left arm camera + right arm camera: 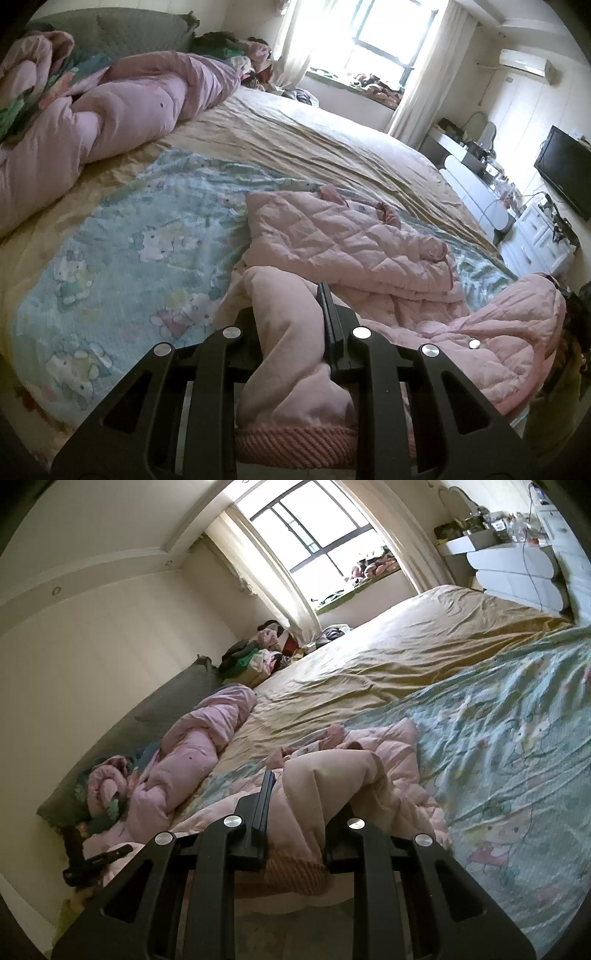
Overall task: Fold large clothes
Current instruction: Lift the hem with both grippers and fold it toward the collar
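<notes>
**Pink quilted jacket held at both ends on the bed**

Jacket point(343, 236): pink, diamond-quilted, lying crumpled on the near part of the bed, on top of a pale blue cartoon-print blanket point(122, 240). One part lies flatter toward the middle of the bed; a rounded quilted section bulges at the right edge of the left wrist view. Ribbed knit trim in a darker pink shows at the bottom of both views, close to the cameras.

Left gripper point(291, 325): fingers closed in on a thick fold of the jacket's smooth pink fabric. The right-hand finger point(330, 325) presses flat against the fold; the other is mostly buried behind the cloth.

Right gripper point(306, 812): pinching a bunched fold of the same jacket point(332, 775). The left-hand finger point(264, 805) lies against the fabric; the cloth drapes over the opposite one and hides its tip.

Surroundings: blue blanket point(517, 738) lies over a wrinkled tan sheet point(314, 140) covering the rest of the bed. A rolled pink comforter point(122, 107) lies near the grey padded headboard point(140, 29). Loose clothes piled in the corner by the window point(388, 40), white curtains either side. White dresser point(532, 236) and a dark television point(565, 170) stand along the far wall; an air conditioner point(524, 61) is mounted high above them.
</notes>
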A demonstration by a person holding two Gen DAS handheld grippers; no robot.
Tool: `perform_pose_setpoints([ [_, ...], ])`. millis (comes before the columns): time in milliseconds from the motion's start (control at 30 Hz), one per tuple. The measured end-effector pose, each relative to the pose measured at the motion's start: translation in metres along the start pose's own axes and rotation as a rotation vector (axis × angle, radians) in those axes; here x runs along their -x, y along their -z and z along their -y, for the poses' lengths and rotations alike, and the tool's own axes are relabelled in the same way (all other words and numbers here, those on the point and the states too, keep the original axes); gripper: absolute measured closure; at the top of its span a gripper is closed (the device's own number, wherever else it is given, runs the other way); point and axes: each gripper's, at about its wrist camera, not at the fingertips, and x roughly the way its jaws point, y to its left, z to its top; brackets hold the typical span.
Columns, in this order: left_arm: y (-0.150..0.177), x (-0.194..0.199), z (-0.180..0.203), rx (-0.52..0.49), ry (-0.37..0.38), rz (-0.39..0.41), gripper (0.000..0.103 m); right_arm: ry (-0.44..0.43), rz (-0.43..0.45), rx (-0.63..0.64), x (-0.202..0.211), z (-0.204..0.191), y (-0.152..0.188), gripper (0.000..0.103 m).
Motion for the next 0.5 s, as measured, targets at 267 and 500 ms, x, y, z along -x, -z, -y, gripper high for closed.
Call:
perform_pose_setpoints([
  [267,-0.029,-0.014,0.003,-0.008,-0.006,0.026,0.087,0.067,0.039,0.034,-0.018,-0.004,-0.014,0.084],
  [500,-0.054,-0.04,0.0,-0.01,-0.035,0.028,0.087,0.116,0.053,0.025,-0.047,0.0,-0.03,0.084],
])
